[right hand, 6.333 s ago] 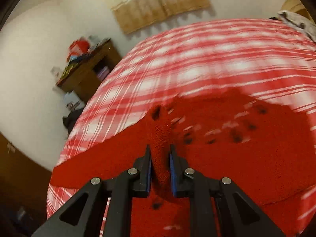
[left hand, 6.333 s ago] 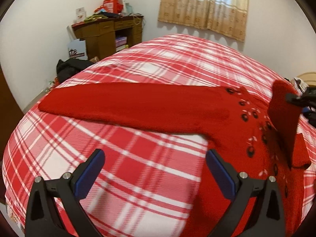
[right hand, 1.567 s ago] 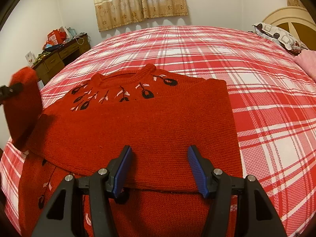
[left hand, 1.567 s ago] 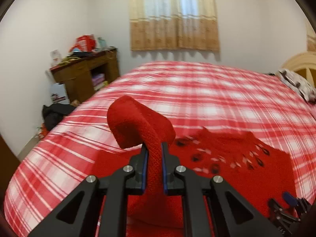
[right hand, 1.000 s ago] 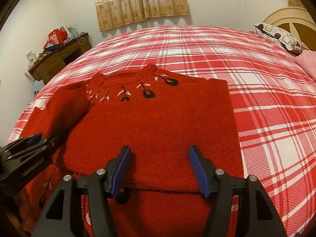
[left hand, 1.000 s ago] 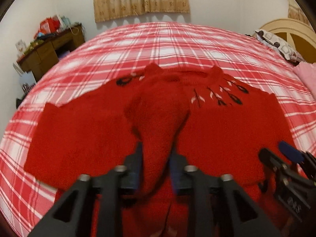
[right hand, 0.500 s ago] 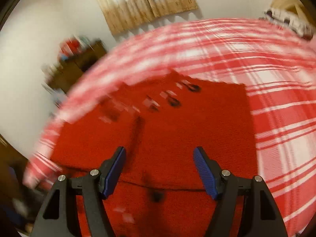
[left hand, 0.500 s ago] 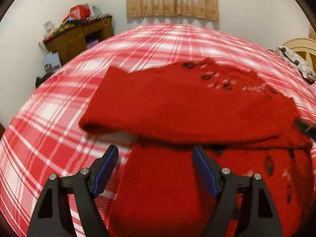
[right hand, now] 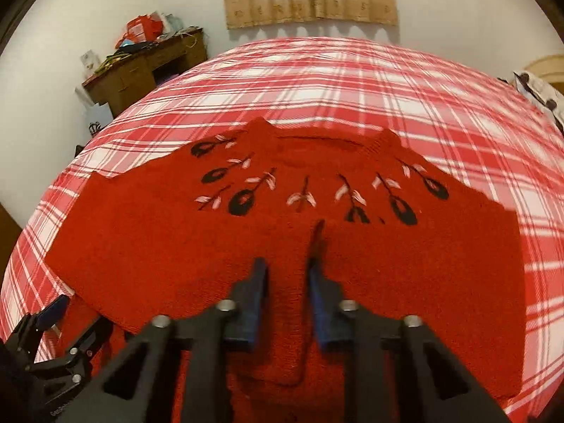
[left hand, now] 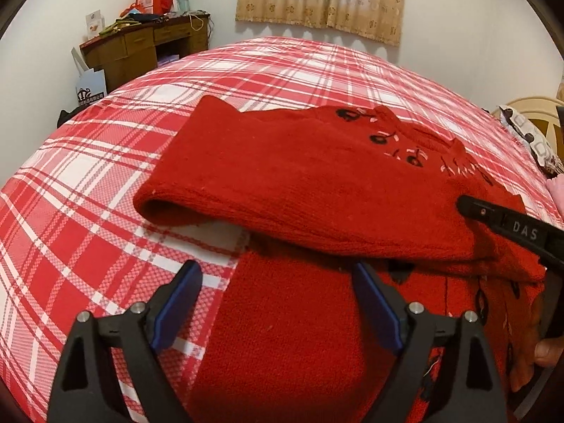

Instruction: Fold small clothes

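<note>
the red sweater [right hand: 176, 246] lies on the plaid bed [right hand: 352, 81], both sleeves folded across its chest. the left tool [left hand: 278, 306] hangs above the lower body, its jaws wide and opening, gripping nothing. the right tool [right hand: 287, 282] has closed narrowly on a pinch of sleeve fabric.

One red knitted sweater [right hand: 211, 246] lies on one bed with a red and white plaid bedspread [right hand: 352, 81]. Two handheld grippers are over it, the left gripper [left hand: 278, 303] and the right gripper [right hand: 287, 278]. At the far wall stand one wooden desk [left hand: 141, 49] on the left and one beige curtain [left hand: 317, 0]. One patterned pillow [left hand: 532, 141] sits far right.
</note>
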